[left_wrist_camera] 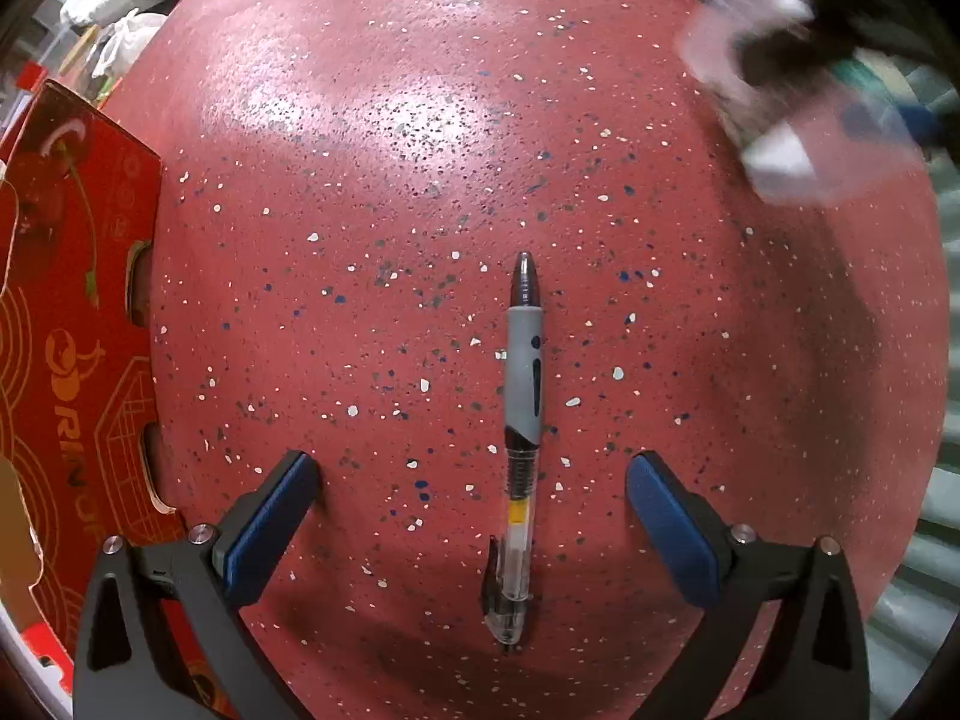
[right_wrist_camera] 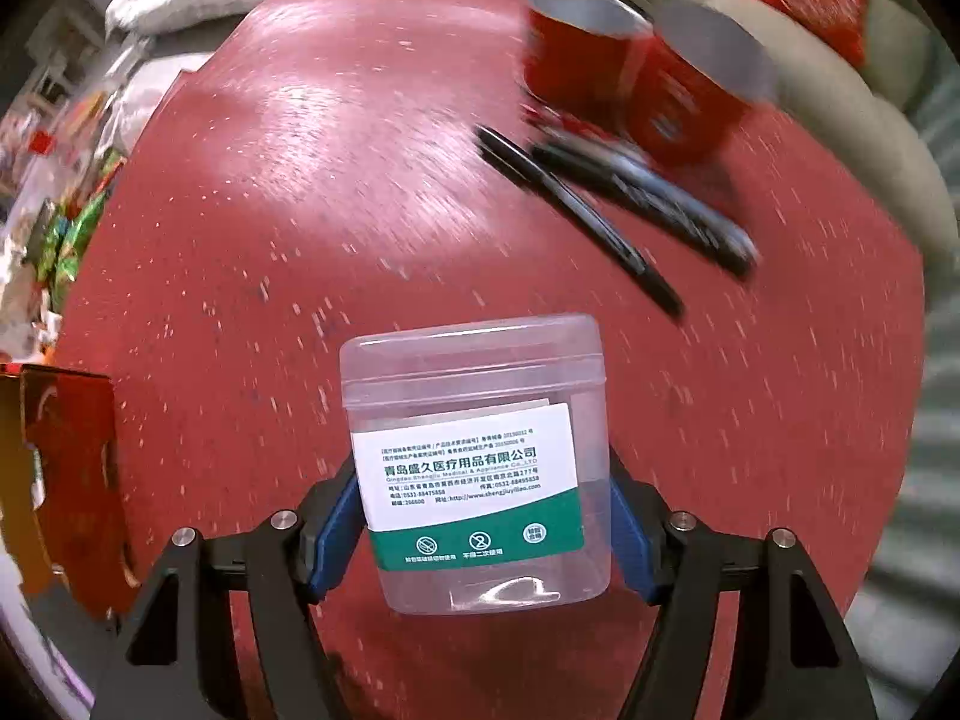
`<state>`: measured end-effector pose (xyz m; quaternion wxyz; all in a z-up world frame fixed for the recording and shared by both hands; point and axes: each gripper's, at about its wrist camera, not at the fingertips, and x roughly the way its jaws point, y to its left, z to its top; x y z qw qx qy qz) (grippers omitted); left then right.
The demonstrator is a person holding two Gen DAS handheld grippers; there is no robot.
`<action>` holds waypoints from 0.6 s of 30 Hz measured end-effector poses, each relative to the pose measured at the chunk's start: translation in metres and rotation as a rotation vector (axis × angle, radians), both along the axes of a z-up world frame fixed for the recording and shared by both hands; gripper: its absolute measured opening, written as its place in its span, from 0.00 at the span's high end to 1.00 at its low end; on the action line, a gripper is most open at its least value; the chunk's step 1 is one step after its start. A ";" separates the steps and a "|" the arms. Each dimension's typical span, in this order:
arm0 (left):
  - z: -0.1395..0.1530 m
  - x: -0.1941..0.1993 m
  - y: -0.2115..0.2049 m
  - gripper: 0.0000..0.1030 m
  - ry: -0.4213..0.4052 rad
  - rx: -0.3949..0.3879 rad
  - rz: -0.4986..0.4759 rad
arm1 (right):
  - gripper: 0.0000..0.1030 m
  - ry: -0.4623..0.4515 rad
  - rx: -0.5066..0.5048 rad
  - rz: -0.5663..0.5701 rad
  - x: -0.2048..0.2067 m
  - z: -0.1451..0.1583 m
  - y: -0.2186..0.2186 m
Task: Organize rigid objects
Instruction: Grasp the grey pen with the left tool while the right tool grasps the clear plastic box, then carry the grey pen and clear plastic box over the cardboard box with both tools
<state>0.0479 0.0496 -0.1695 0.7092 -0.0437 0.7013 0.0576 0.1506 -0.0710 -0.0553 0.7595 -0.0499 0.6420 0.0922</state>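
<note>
A grey-and-clear ballpoint pen (left_wrist_camera: 523,378) lies flat on the red speckled table (left_wrist_camera: 360,180), pointing away from me. My left gripper (left_wrist_camera: 474,462) hangs open above it, with the pen's clear rear half between the blue pads and neither pad touching it. A clear plastic jar (right_wrist_camera: 474,372) with a white and green label sits between the pads of my right gripper (right_wrist_camera: 480,480), which is shut on its sides and holds it above the table. In the left wrist view the jar (left_wrist_camera: 774,156) shows as a blur at the upper right.
A red printed cardboard box (left_wrist_camera: 78,312) stands at the table's left edge, seen also as the cardboard box (right_wrist_camera: 66,468). Two red tins (right_wrist_camera: 588,54) (right_wrist_camera: 690,90) stand at the far right, with two black pens (right_wrist_camera: 576,204) (right_wrist_camera: 654,204) lying before them. Clutter surrounds the table.
</note>
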 end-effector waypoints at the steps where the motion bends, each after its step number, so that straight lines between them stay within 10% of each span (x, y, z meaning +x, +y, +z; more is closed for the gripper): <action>1: 0.000 0.000 0.000 0.01 0.004 -0.002 0.000 | 0.31 0.003 0.010 -0.018 -0.011 0.002 -0.009; 10: 0.010 0.000 -0.017 0.41 -0.009 -0.004 -0.078 | 0.31 0.038 0.097 -0.156 -0.112 0.020 -0.062; 12: 0.014 -0.002 -0.021 0.85 -0.015 -0.003 -0.122 | 0.31 0.047 0.114 -0.185 -0.132 0.023 -0.067; 13: 0.015 -0.002 -0.022 0.90 -0.009 -0.003 -0.138 | 0.31 0.050 0.121 -0.195 -0.139 0.024 -0.068; 18: 0.022 -0.014 -0.023 0.90 0.028 -0.023 -0.177 | 0.31 0.084 0.150 -0.258 -0.185 0.031 -0.080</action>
